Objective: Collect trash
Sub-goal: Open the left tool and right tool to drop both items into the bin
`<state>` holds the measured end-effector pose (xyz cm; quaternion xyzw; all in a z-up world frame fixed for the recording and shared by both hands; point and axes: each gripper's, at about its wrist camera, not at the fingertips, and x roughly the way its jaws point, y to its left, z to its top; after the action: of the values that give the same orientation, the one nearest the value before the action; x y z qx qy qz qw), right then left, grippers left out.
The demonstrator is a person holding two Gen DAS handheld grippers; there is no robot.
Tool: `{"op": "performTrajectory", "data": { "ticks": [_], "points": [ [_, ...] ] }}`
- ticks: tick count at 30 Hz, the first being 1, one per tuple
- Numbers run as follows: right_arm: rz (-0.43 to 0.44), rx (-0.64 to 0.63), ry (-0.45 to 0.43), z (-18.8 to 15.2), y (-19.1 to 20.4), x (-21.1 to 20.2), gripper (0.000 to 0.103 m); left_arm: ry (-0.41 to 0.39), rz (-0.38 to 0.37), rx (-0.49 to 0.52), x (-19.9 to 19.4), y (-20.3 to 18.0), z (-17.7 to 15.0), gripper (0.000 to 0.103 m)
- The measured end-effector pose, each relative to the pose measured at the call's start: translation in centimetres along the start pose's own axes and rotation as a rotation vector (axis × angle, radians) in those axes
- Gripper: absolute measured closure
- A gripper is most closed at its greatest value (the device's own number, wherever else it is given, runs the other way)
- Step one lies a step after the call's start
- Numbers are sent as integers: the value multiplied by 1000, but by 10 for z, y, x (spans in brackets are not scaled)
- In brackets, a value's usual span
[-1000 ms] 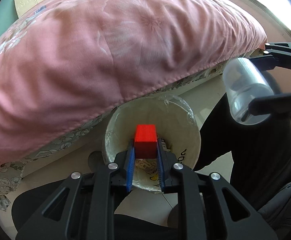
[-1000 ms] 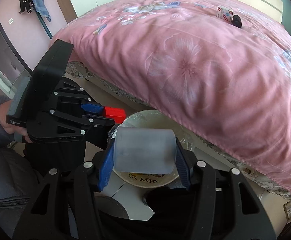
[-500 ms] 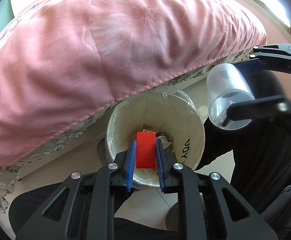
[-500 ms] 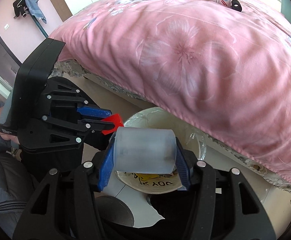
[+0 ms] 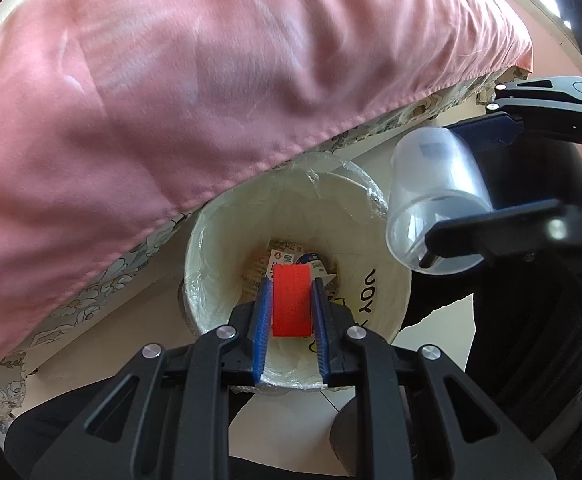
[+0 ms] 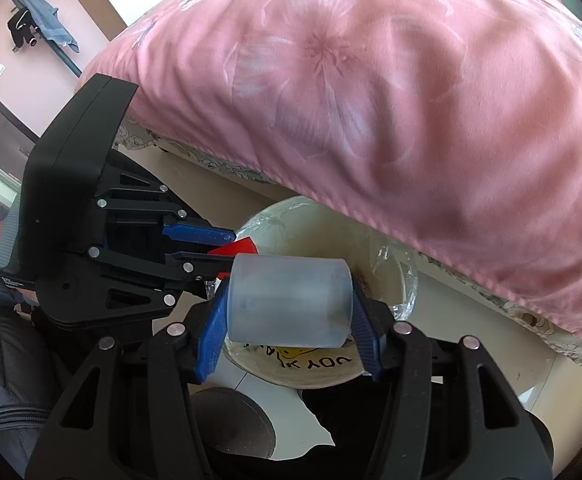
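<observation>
Right beside the bed, tucked half under the hanging edge of the pink floral duvet [image 5: 163, 92], sits a cream wastebasket [image 5: 375, 296] with a clear plastic liner [image 5: 365, 186] crinkled over its rim. Some black lettering runs down its inner wall, but I can't read it properly.

Going left to right: the left gripper [image 5: 291, 300] is poised straight over the bin's mouth, its blue pads clenched on a red block [image 5: 291, 304]. So that block is hanging in the air above the opening, not in the bin. Down at the bottom of the basket, past the block, you can see a few bits of printed packaging [image 5: 281, 258] already lying there; too small to say what they are.

Over to the right, the right gripper [image 6: 287, 312] is clamped on a frosted translucent plastic cup [image 6: 289, 300], held sideways, with one blue pad against the cup's base and the other at its open mouth. The cup is up near the basket's right rim, looks more beside the opening than squarely over it. From the right wrist camera, the left gripper [image 6: 227, 248] sits just off to the cup's left, with the red block [image 6: 239, 248] poking out between its tips, close to the cup, though I can't tell if they touch.

A blue towel [image 6: 49, 22] hangs on the pink wall in the far corner.
</observation>
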<state>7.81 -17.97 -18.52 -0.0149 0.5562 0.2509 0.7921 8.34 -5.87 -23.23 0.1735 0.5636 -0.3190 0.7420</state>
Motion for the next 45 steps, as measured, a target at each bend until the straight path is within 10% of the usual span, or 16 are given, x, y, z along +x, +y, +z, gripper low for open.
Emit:
{"op": "performTrajectory", "data": {
  "ticks": [20,23,32,45],
  "points": [
    [20,21,76,3,-10,44,47,150,27,18,68,-7,1,81],
    [27,18,87,4,-6,50,34,166,46,25,75,-10,1,80],
    [19,5,104,3,1,59,20,172,54,16,86,-14,2,37],
    [16,14,90,0,-11,48,20,160,70,24,79,-16,2,25]
  ]
}}
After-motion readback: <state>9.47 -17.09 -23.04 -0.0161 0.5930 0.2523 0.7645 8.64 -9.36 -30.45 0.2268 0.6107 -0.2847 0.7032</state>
